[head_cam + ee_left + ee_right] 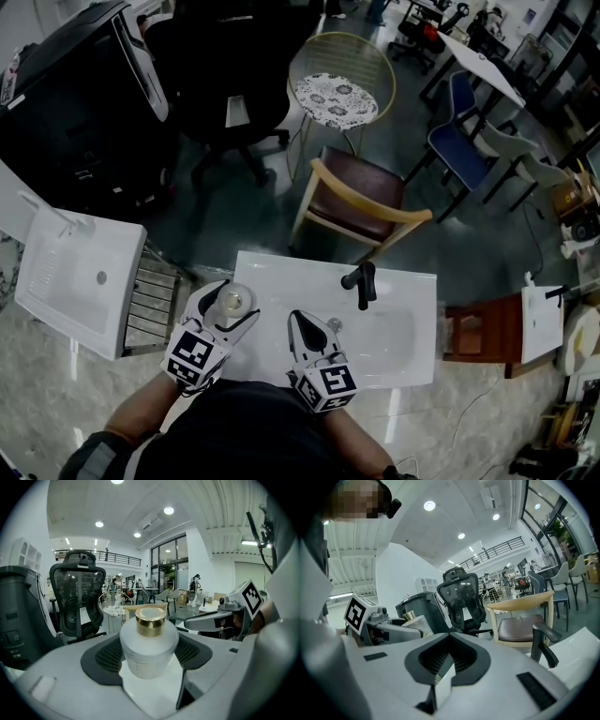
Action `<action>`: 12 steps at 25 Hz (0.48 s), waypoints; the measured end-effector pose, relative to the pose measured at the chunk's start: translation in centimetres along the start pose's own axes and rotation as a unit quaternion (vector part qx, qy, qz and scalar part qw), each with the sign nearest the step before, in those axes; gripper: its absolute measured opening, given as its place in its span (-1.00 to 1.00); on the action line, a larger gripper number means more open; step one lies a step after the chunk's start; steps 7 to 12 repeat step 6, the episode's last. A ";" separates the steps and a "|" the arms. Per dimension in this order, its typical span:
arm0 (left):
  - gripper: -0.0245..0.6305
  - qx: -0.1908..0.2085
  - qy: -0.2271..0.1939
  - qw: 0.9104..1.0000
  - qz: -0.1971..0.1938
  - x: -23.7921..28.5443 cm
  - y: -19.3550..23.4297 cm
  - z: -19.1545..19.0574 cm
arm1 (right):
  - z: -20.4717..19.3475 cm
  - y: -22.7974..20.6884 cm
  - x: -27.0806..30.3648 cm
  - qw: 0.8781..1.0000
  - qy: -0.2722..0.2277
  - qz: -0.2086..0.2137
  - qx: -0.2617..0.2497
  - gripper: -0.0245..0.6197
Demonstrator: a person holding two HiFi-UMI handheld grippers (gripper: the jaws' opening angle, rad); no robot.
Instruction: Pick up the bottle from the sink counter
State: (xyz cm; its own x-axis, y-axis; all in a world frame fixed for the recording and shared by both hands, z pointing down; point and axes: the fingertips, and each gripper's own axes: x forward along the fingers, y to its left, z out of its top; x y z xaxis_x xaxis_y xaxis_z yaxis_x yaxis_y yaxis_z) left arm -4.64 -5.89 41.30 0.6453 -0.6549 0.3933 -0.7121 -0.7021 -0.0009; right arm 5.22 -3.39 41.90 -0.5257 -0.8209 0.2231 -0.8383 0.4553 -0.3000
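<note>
The left gripper (pixel 232 305) is closed on the bottle (pixel 149 645) - white, gold-capped - its pads against both sides; the bottle is upright at the left end of the white worktop (pixel 412 309), lower centre-left in the head view. The right gripper (pixel 302 323) is at lower centre, jaws together and empty - just beside the left one, near the black tap (pixel 363 281).

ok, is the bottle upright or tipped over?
Upright: the bottle stands with its gold cap on top and level, its body between the jaws of the left gripper.
</note>
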 end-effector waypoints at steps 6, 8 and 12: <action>0.10 0.000 0.001 1.000 0.000 -0.1 -0.4 0.0 | 0.0 0.1 -0.5 1.000 -0.001 -0.001 -0.001 -0.90; 0.10 0.000 0.001 1.000 0.000 -0.1 -0.4 0.0 | 0.0 0.1 -0.5 1.000 -0.001 -0.001 -0.001 -0.90; 0.10 0.000 0.001 1.000 0.000 -0.1 -0.4 0.0 | 0.0 0.1 -0.5 1.000 -0.001 -0.001 -0.001 -0.90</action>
